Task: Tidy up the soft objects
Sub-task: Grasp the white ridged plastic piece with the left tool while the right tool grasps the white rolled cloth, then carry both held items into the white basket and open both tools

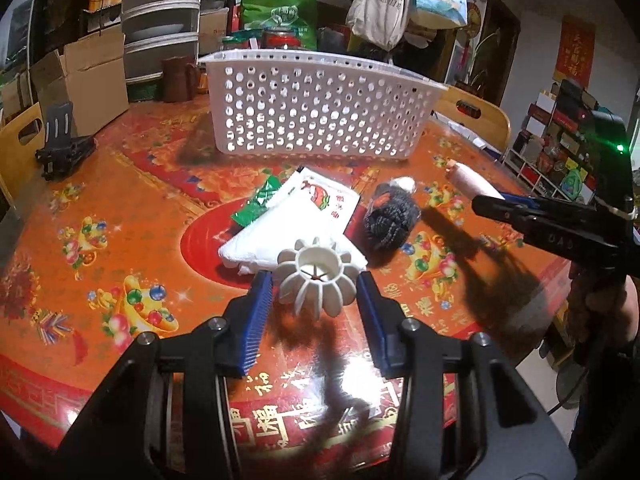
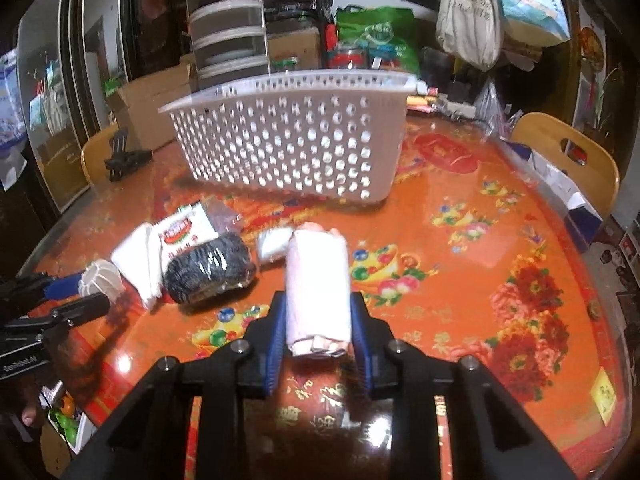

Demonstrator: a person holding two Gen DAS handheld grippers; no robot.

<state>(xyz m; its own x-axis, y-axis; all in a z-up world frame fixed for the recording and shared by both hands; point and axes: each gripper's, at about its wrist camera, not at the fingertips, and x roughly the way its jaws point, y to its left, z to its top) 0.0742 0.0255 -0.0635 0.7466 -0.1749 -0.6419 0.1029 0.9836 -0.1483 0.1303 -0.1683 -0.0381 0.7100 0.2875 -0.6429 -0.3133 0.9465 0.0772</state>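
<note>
My right gripper (image 2: 318,326) is shut on a rolled pink-white towel (image 2: 316,280) and holds it above the table; the towel also shows in the left wrist view (image 1: 470,178). My left gripper (image 1: 316,294) is open, its blue pads on either side of a white ribbed plastic piece (image 1: 316,278), without touching it. A white perforated basket (image 1: 316,108) stands beyond, also in the right wrist view (image 2: 288,136). A folded white cloth with packets (image 1: 296,220) and a black scrubber in a clear bag (image 1: 390,216) lie on the table.
The table has a glossy red-orange patterned cover (image 1: 120,240). A black stand (image 1: 60,144) sits at the far left. Wooden chairs (image 2: 568,156), cardboard boxes (image 1: 88,80) and hanging bags (image 1: 380,4) surround the table.
</note>
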